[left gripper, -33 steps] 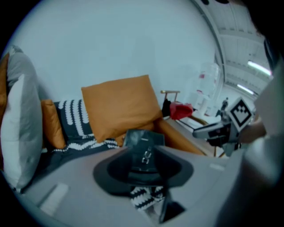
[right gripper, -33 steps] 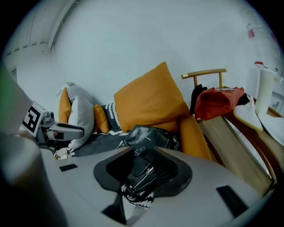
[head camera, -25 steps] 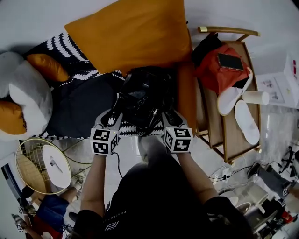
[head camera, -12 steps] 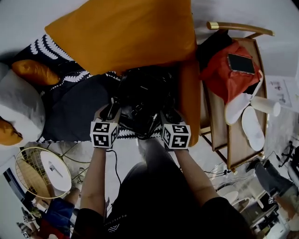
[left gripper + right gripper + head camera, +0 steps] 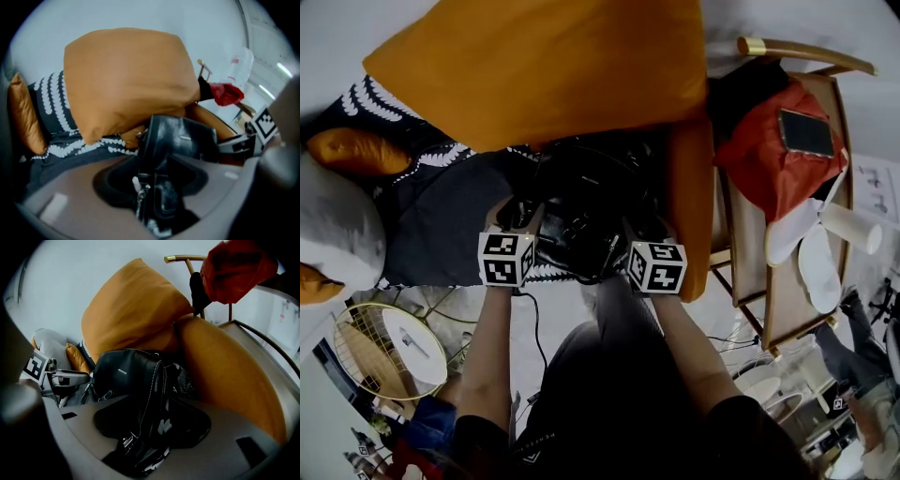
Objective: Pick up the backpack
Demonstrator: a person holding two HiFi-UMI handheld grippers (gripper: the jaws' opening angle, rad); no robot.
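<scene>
The black leather backpack (image 5: pixel 586 197) sits on the sofa seat, below a big orange pillow (image 5: pixel 544 66). My left gripper (image 5: pixel 521 217) is at its left side and my right gripper (image 5: pixel 643 231) at its right side. In the left gripper view the backpack (image 5: pixel 176 145) fills the gap of the left gripper (image 5: pixel 150 190), whose jaws are opening, wide apart and not pressing on the buckled edge. The right gripper (image 5: pixel 152 427) likewise has its jaws opening around the stitched edge of the backpack (image 5: pixel 126 376), with no squeeze seen.
An orange sofa arm (image 5: pixel 689 206) stands just right of the backpack. A dark patterned blanket (image 5: pixel 441 216) lies to its left. A wooden chair (image 5: pixel 787 281) on the right bears a red cloth (image 5: pixel 773 155), a phone and slippers. A wire basket (image 5: pixel 389 347) sits on the floor.
Both grippers have sunk closer onto the backpack's two sides. The head view has leaned in, so the pillow and sofa look larger.
</scene>
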